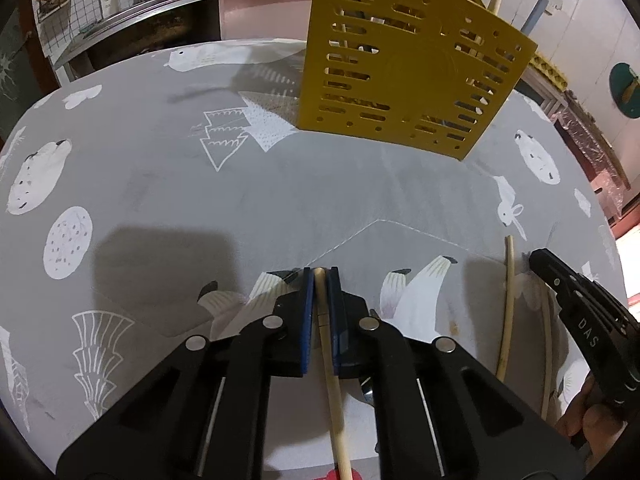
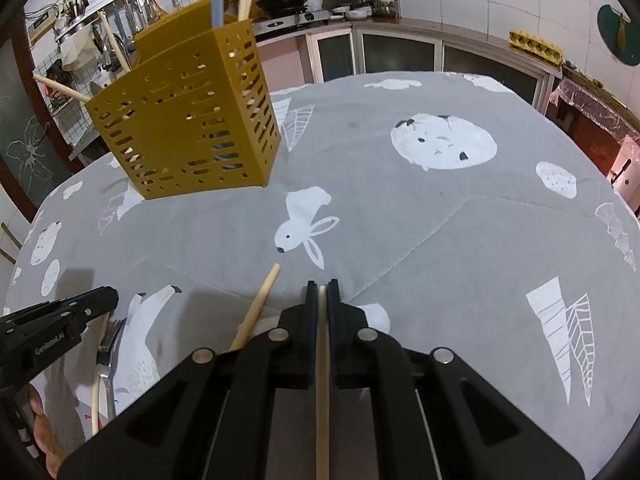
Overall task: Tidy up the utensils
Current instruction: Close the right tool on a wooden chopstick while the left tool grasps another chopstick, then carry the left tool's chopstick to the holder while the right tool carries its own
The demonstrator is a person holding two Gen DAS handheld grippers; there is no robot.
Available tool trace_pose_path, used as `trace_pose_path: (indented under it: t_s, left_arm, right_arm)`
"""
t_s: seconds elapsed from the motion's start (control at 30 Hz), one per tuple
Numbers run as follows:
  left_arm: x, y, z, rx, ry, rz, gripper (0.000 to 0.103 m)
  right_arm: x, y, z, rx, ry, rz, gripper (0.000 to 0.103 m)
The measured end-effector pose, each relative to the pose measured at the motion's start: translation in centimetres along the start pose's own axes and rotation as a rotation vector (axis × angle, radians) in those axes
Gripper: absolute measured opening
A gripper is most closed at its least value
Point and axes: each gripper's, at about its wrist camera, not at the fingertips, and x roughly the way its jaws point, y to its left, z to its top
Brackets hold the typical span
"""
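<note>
Left hand-held gripper (image 1: 320,274) clamped on a wooden chopstick (image 1: 330,364); right hand-held gripper (image 2: 322,286) clamped on a pale chopstick (image 2: 322,380). Yellow slotted utensil holder (image 2: 188,120) upright on the table (image 2: 440,240), well ahead. Fork (image 2: 107,354) lies near the left gripper

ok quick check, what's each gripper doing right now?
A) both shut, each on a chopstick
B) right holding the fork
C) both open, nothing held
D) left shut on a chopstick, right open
A: the left gripper is clamped on a chopstick between its blue pads, and the right gripper is clamped on another chopstick; the fork lies on the tablecloth.
</note>
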Motion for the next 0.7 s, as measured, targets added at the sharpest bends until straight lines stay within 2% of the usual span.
trace_pose_path:
  t_s: [0.13,0.3,0.5,0.7]
  left_arm:
    - [-0.6,0.2,0.1,0.010,-0.023,-0.018,0.005]
    - [-2.9,-0.1,0.2,0.051,-0.115,-0.008,0.005]
    - [-7.2,-0.4,0.3,0.091,-0.279,-0.001,0.005]
    - [-11.2,0.5,0.0,0.085,-0.433,0.011,0.004]
  right_arm:
    - [-0.8,0.4,0.2,-0.007,-0.028,0.008,0.005]
    - [-2.6,0.7,0.6,-0.010,-0.092,0.023,0.005]
    - [-5.7,1.3,1.5,-0.031,-0.193,0.044,0.005]
    - [-8.7,1.9,2.1,-0.040,-0.299,0.060,0.005]
